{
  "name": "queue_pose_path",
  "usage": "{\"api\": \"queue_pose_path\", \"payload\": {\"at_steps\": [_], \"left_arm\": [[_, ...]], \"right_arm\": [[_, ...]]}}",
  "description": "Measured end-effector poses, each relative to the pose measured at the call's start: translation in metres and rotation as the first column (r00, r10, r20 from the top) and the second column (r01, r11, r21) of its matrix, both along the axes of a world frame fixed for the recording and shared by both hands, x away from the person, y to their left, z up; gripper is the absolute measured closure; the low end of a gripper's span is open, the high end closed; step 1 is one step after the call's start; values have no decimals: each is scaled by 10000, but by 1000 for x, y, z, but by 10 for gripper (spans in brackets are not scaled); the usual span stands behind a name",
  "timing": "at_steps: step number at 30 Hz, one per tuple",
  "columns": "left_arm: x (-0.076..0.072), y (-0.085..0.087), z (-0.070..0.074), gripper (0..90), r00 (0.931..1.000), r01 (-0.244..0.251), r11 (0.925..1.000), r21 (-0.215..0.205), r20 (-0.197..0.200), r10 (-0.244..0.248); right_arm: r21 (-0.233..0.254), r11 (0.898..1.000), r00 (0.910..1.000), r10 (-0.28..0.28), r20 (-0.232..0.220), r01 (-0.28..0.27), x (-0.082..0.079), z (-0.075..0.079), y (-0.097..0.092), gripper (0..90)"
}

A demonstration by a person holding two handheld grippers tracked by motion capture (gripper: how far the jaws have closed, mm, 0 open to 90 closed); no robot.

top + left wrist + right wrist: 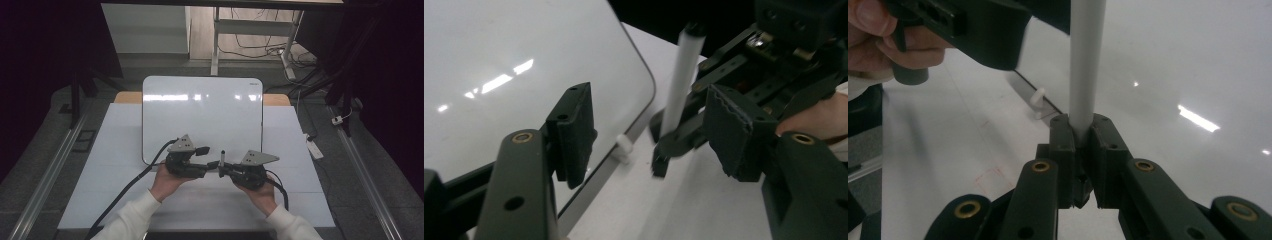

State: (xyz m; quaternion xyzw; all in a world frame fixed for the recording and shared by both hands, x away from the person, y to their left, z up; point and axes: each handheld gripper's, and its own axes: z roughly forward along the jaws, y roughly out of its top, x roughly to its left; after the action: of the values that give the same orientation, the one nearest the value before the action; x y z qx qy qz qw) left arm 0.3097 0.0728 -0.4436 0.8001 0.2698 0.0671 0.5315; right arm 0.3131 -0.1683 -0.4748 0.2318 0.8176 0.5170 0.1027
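The right gripper [1079,150] clamps a white marker [1084,65] upright (dark cap on top) just off the whiteboard's [200,115] near edge. The left gripper [649,130] faces it, jaws apart with nothing between them.

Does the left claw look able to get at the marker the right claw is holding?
Probably yes: the left claw is open beside the upright marker, which the right claw clamps low, leaving its upper part free.

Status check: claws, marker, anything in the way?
Right claw shut on marker, held upright. Left claw open, beside marker, not touching. Whiteboard just beyond; nothing in the way.
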Motion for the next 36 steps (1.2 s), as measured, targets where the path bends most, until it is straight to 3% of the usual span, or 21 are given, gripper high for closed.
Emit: {"api": "queue_pose_path", "payload": {"at_steps": [3, 7, 10, 11, 13, 16, 19, 20, 22, 26, 33, 36], "left_arm": [[1, -4, 0, 496, 9993, 375, 9992, -130, 41, -374], [4, -5, 0, 793, 9977, 677, 9976, -176, 10, -677], [7, -3, 1, 809, 9974, 699, 9974, -163, -186, -702], [7, -3, 2, 810, 9985, 533, 9985, -84, -155, -534], [7, -2, 2, 811, 9995, 281, 9996, 4, -116, -281], [7, -2, 4, 811, 9998, 120, 9995, -277, -150, -125], [8, -4, 3, 810, 9996, 77, 9988, -477, -283, -91], [8, -4, 2, 810, 9995, 64, 9987, -505, -313, -80], [8, -5, 2, 810, 9997, -77, 9990, -451, -225, 67], [8, -7, 1, 810, 9996, -203, 9986, -484, -188, 194], [6, -9, -1, 809, 9994, -336, 9986, -420, 19, 337], [6, -8, 1, 808, 9995, -299, 9979, -579, 24, 301]], "right_arm": [[-142, 9998, 9998, 138, -142, -140, 0, -3, 5, 808], [-207, 9994, 9995, 266, -147, -269, -2, -5, 9, 807], [-194, 9996, 9997, 206, -109, -208, -3, -5, 8, 795], [-260, 9996, 9999, 90, 68, -88, -5, -5, 8, 762], [-468, 9970, 9945, -569, 885, 612, -12, -3, 8, 677], [-667, 9918, 9732, -924, 2105, 1086, -24, 2, 10, 692], [-711, 9889, 9607, -1081, 2558, 1302, -29, 4, 16, 721], [-768, 9835, 9498, -1363, 2816, 1639, -30, 5, 21, 755], [-752, 9823, 9513, -1453, 2719, 1716, -28, 5, 21, 769], [-618, 9813, 9626, -1655, 2144, 1825, -21, 7, 17, 802], [-788, 9778, 9620, -1740, 2102, 1941, -18, 6, 20, 804], [-802, 9775, 9611, -1742, 2145, 1951, -18, 8, 19, 810]]}}
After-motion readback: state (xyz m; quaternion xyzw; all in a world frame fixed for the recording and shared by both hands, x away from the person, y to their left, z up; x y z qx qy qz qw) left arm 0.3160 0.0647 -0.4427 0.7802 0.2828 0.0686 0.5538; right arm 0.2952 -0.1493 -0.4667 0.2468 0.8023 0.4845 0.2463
